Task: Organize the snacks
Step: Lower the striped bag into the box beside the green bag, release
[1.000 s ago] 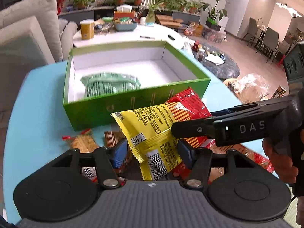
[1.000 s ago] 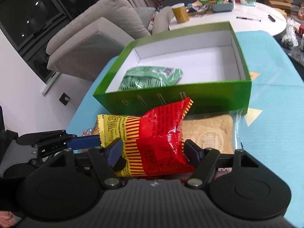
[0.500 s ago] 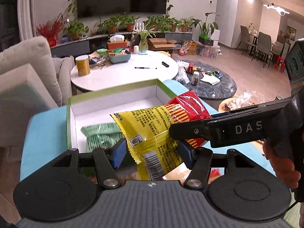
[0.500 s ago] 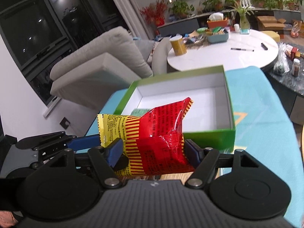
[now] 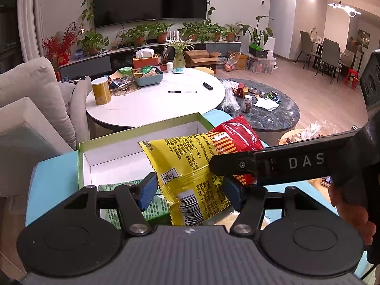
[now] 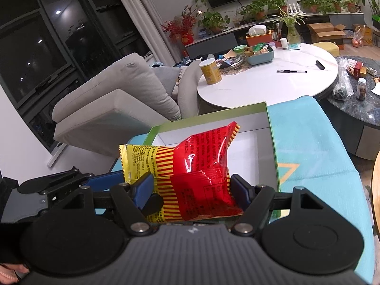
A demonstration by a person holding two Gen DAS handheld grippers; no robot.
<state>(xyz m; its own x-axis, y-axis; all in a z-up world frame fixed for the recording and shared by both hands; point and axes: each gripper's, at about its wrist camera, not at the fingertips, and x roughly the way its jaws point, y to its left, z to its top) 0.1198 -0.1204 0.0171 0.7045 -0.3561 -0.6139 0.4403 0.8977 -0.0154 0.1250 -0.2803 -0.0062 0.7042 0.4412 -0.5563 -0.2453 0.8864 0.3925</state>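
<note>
A yellow and red snack bag (image 5: 190,166) hangs between both grippers above the open green box (image 5: 114,152). My left gripper (image 5: 190,187) is shut on its yellow end. My right gripper (image 6: 192,190) is shut on its red end (image 6: 201,166); its black finger (image 5: 261,163) crosses the left wrist view. The box (image 6: 273,147) has a white inside and sits on the light blue table (image 6: 308,142). A green snack pack (image 5: 133,204) lies in the box, partly hidden by my left gripper.
A round white table (image 5: 154,102) with a yellow can (image 5: 101,93) and a blue tray stands behind the box. A grey sofa (image 6: 118,99) is at the left. A dark low table (image 5: 273,109) with jars is at the right.
Both grippers have lifted the yellow and red bag up from the pile in front of the box and carried it forward over the box. The loose snacks on the table have dropped out of view.
</note>
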